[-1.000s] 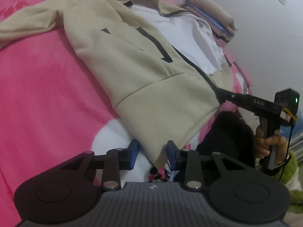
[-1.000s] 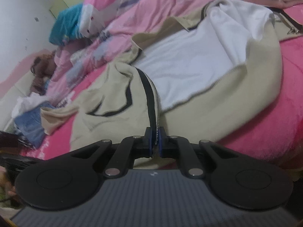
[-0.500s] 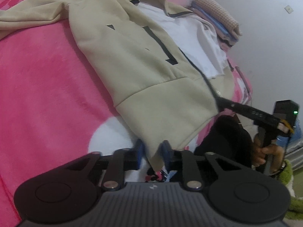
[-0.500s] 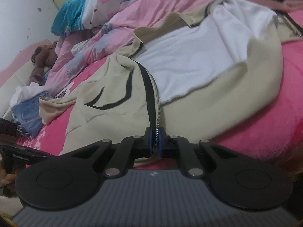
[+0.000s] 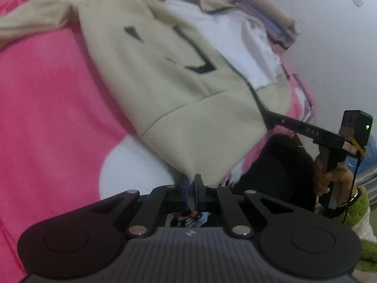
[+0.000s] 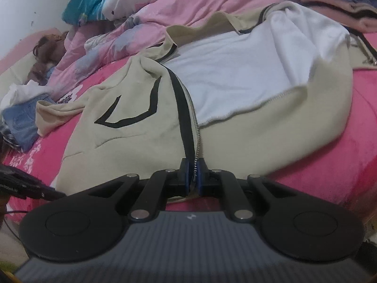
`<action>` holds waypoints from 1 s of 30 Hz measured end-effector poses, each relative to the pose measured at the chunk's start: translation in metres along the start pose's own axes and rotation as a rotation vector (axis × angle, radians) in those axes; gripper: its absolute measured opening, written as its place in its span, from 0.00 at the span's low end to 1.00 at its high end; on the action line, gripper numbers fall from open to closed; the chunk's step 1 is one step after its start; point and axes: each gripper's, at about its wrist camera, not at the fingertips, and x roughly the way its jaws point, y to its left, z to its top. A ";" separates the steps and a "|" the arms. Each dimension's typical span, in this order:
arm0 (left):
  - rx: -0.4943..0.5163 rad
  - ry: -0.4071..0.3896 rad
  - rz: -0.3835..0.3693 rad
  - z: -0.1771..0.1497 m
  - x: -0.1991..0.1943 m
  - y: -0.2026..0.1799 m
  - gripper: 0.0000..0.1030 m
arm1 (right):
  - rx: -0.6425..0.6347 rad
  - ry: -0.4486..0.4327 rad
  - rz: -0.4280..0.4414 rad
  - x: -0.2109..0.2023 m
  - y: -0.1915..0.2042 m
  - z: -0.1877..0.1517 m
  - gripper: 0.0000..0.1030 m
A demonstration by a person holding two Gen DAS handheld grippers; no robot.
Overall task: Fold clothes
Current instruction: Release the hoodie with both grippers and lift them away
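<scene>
A beige zip jacket (image 5: 165, 75) with black stripes and a white lining (image 6: 235, 70) lies spread, front open, on a pink blanket (image 5: 47, 118). My left gripper (image 5: 191, 184) is shut on the bottom corner of the jacket's hem, at the near edge of the bed. My right gripper (image 6: 193, 176) is shut on the lower end of the zipper edge, where the black tape (image 6: 181, 108) and metal teeth run up from the pads. In the left wrist view the right gripper (image 5: 268, 118) reaches in from the right, held by a hand (image 5: 329, 176), and pinches the hem's zipper corner.
Folded clothes (image 5: 266, 16) are stacked by the white wall (image 5: 329, 47) at the far side. A crumpled pink quilt (image 6: 165, 11), a teal pillow (image 6: 89, 2) and blue denim (image 6: 21, 120) lie beyond the jacket. Dark clothing (image 5: 278, 165) sits below the bed edge.
My left gripper's jaws have closed from wide apart onto the hem corner. The right gripper has kept its grip on the zipper edge and rolled slightly.
</scene>
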 end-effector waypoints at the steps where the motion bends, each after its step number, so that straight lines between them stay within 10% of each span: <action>1: 0.005 -0.001 0.000 -0.001 0.000 0.000 0.04 | -0.008 -0.006 -0.004 -0.002 0.002 0.001 0.05; 8: 0.034 0.005 -0.015 0.001 0.004 0.003 0.07 | -0.084 -0.001 -0.051 0.003 0.011 -0.002 0.10; 15: 0.005 -0.055 -0.085 0.004 -0.019 0.021 0.36 | -0.184 -0.038 -0.156 -0.022 0.032 0.009 0.39; 30: -0.268 -0.375 0.031 0.116 -0.017 0.120 0.55 | -0.426 0.058 0.213 0.038 0.132 0.008 0.39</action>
